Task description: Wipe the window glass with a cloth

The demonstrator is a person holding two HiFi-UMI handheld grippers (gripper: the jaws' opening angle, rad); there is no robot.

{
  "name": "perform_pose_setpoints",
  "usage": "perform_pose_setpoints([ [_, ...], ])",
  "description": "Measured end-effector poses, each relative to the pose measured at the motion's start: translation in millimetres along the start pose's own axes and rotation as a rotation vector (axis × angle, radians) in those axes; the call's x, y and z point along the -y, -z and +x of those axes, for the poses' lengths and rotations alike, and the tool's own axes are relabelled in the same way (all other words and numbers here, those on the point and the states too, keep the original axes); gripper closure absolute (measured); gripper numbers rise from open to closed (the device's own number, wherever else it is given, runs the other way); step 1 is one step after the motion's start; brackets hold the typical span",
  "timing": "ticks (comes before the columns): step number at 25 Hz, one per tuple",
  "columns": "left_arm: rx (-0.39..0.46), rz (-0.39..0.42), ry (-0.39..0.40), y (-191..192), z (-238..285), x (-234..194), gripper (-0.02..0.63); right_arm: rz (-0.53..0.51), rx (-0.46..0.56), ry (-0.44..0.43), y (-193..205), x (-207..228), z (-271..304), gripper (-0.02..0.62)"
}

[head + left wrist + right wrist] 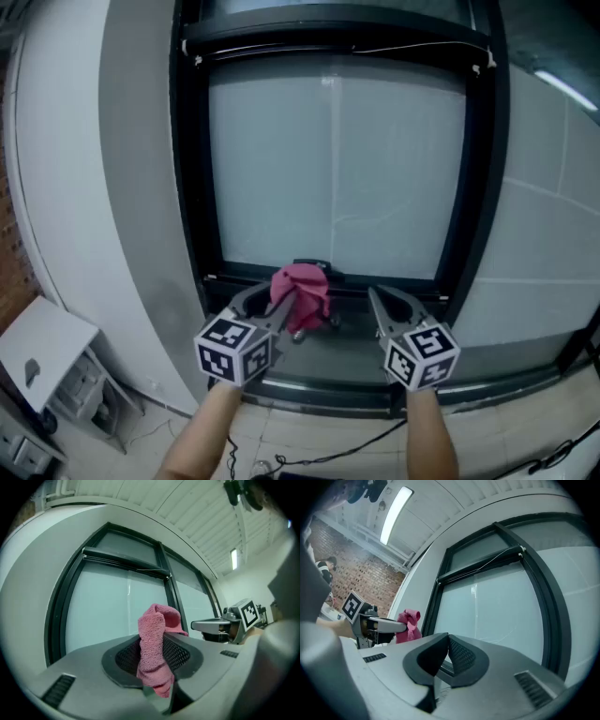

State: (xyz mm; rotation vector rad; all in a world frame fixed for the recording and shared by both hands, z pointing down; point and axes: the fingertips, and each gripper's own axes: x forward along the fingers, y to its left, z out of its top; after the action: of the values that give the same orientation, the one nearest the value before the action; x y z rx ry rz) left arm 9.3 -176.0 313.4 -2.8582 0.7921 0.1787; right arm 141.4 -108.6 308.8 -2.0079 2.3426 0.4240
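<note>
**Head view.** The window glass (337, 159) sits in a dark window frame (192, 169). The left gripper (284, 309) is in front of the frame's bottom rail, left of the glass's centre line. Its jaws are clamped on a pink cloth (302, 289). The bunched cloth is at the lower edge of the glass; this view does not show whether they touch. The right gripper (373, 293) is level with the left gripper, right of the centre line, and below the glass.

**Left gripper view.** The jaws are closed on the cloth (153, 644), which stands upright between them. Its top fold rises above the jaw tips in front of the glass (103, 611).

**Right gripper view.** The jaws meet at their tips with nothing between them. They point at the lower part of the glass (497, 606). The cloth (408, 624) hangs by the frame's left upright.
</note>
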Motion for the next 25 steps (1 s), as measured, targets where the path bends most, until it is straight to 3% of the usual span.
perform_pose_setpoints([
  [9, 0.052, -0.02, 0.0, -14, 41, -38, 0.491, -0.067, 0.029, -0.002, -20, 17, 48, 0.604],
  [19, 0.087, -0.017, 0.019, -19, 126, -131, 0.491, -0.097, 0.061, 0.071, -28, 57, 148, 0.604],
  [25, 0.117, 0.018, 0.018, -45, 173, -196, 0.491, -0.119, 0.098, 0.116, -57, 71, 208, 0.604],
])
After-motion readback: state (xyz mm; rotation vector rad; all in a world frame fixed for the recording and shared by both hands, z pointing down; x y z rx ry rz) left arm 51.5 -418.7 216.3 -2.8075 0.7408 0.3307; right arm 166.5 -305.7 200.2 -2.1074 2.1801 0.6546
